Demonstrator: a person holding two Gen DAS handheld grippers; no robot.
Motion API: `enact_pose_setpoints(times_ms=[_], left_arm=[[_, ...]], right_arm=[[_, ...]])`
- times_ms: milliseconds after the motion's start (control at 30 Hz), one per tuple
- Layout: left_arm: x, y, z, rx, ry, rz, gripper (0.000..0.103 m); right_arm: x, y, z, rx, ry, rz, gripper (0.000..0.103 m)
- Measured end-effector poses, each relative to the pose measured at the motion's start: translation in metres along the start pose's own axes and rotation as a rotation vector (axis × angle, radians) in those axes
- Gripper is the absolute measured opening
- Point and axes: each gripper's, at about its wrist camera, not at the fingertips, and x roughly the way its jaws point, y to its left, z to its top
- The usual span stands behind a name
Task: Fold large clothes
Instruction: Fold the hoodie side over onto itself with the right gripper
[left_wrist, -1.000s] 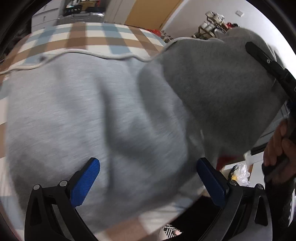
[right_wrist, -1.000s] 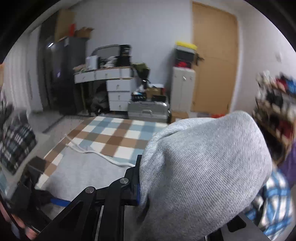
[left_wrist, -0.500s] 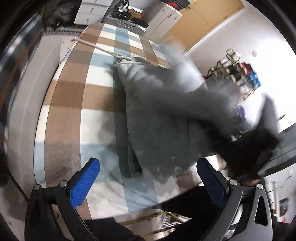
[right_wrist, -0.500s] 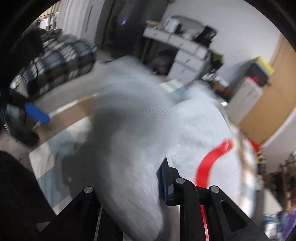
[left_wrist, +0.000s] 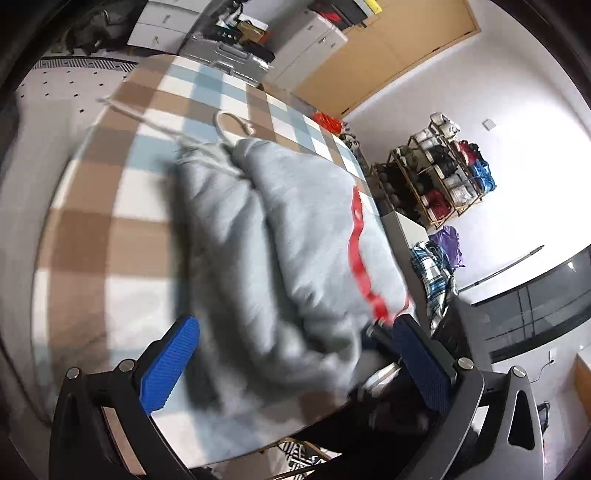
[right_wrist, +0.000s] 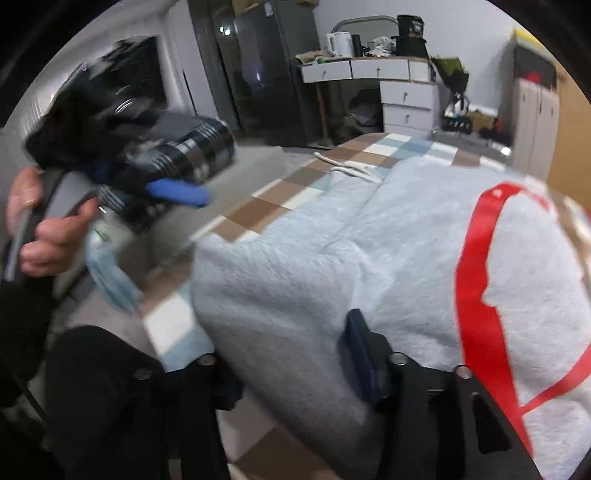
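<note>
Hoodie lies doubled on the checked table since your right gripper pinches its near edge, while your left gripper hangs wide, free to smooth.

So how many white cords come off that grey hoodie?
2. One white cord runs straight out from the grey hoodie across the checked tablecloth; the other curls in a loop beside it. More could be hidden under the fabric.
</note>
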Motion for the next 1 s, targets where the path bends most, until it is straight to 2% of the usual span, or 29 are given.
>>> enact_pose_setpoints(times_ms=[33,133,167,267,300,367,433,533,567,600,667,733,800,867,933,1000], left_arm=[[0.01,-0.007,0.011,0.0,0.026,0.013,0.102],[0.038,-0.013,0.03,-0.023,0.087,0.013,0.102],[0.047,-0.013,0.033,-0.038,0.112,0.015,0.102],[0.073,-0.009,0.03,-0.116,0.211,-0.025,0.102],[0.079,-0.008,0.028,-0.133,0.242,-0.036,0.102],[0.093,-0.006,0.021,-0.157,0.314,-0.028,0.102],[0.106,-0.005,0.016,-0.159,0.359,-0.012,0.102],[0.111,-0.008,0.012,-0.168,0.366,0.001,0.102],[0.112,-0.007,0.012,-0.176,0.361,-0.001,0.102],[0.112,-0.006,0.012,-0.183,0.353,-0.01,0.1],[0.105,-0.004,0.013,-0.178,0.325,-0.024,0.079],[0.095,-0.004,0.013,-0.16,0.312,-0.031,0.032],[0.089,-0.004,0.011,-0.129,0.294,-0.005,0.015],[0.086,-0.003,0.011,-0.117,0.272,-0.018,0.008],[0.078,-0.006,0.011,-0.109,0.255,-0.055,0.005],[0.072,-0.013,0.014,-0.088,0.235,-0.057,0.005]], right_arm=[[-0.004,-0.002,0.0,0.02,-0.005,0.051,0.064],[-0.032,-0.026,0.005,0.176,-0.033,0.277,0.065],[-0.044,-0.037,0.004,0.224,-0.057,0.309,0.069],[-0.087,-0.074,0.0,0.346,-0.172,0.416,0.093],[-0.106,-0.09,-0.004,0.383,-0.236,0.46,0.097],[-0.126,-0.111,-0.01,0.421,-0.306,0.461,0.103],[-0.132,-0.13,-0.016,0.482,-0.318,0.425,0.103],[-0.114,-0.153,-0.022,0.594,-0.262,0.387,0.103],[-0.108,-0.159,-0.024,0.63,-0.238,0.389,0.103],[-0.095,-0.164,-0.027,0.684,-0.209,0.433,0.103],[-0.087,-0.168,-0.03,0.725,-0.21,0.472,0.103],[-0.085,-0.17,-0.027,0.74,-0.213,0.494,0.103],[-0.084,-0.175,-0.029,0.782,-0.217,0.524,0.103],[-0.079,-0.18,-0.031,0.801,-0.204,0.548,0.103],[-0.079,-0.177,-0.029,0.762,-0.183,0.497,0.103],[-0.079,-0.171,-0.022,0.723,-0.176,0.449,0.103]])
